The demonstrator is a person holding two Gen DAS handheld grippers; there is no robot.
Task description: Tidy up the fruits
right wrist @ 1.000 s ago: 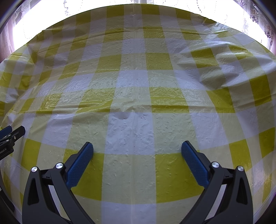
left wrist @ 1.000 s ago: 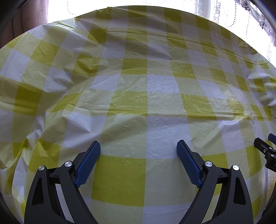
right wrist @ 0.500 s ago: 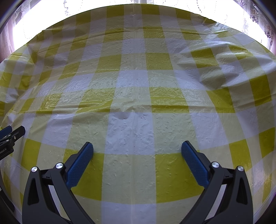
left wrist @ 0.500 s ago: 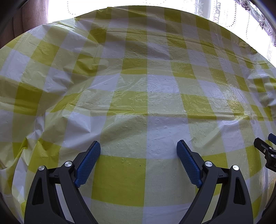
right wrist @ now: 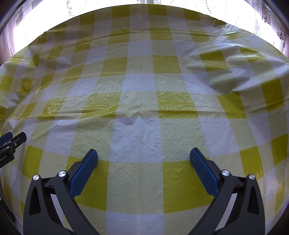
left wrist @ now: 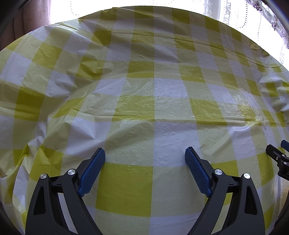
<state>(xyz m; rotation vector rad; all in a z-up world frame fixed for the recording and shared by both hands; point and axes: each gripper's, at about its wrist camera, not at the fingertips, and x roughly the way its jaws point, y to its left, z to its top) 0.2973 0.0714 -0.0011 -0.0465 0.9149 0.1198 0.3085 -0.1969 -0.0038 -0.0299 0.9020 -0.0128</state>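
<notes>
Checked tablecloth [left wrist: 153,108] wrinkled, bare to far edge; both hand-held grippers agape.

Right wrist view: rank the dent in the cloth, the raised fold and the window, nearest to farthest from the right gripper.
1. The dent: just ahead of the right gripper, slightly left.
2. The raised fold: farther back, on the right.
3. The window: past the far edge of the tablecloth.

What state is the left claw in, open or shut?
Open: the left claw has blue pads wide apart, only tablecloth between.
</notes>
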